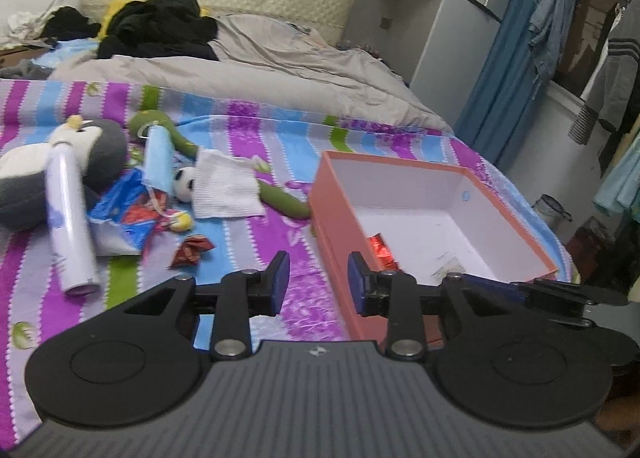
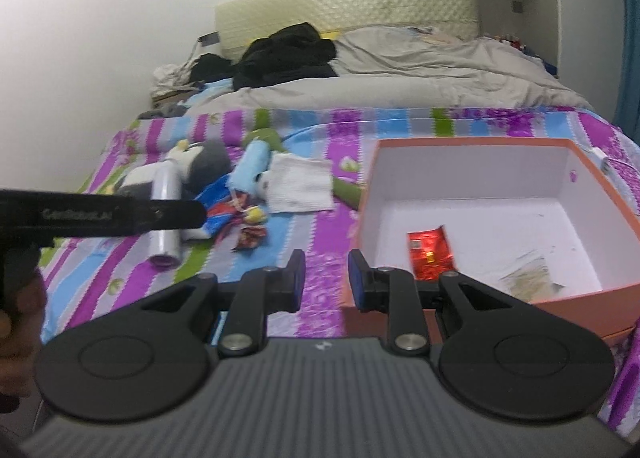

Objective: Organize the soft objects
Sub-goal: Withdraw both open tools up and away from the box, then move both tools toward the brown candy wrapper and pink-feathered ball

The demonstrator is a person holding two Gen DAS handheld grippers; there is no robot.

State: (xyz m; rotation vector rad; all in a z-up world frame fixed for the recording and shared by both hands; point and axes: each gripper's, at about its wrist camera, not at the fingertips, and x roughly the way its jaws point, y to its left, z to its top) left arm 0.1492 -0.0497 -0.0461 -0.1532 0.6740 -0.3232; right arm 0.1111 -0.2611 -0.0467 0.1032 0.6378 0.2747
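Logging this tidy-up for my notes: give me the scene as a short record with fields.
surface: striped bedspread
box: orange box, open, holds a red foil packet
loose pile: penguin plush, white cloth, blue face mask, white roll
left gripper: open, empty
right gripper: open, empty

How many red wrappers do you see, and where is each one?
2. One red wrapper lies inside the orange box; another lies on the striped bedspread beside the toys. More may be hidden under the pile.
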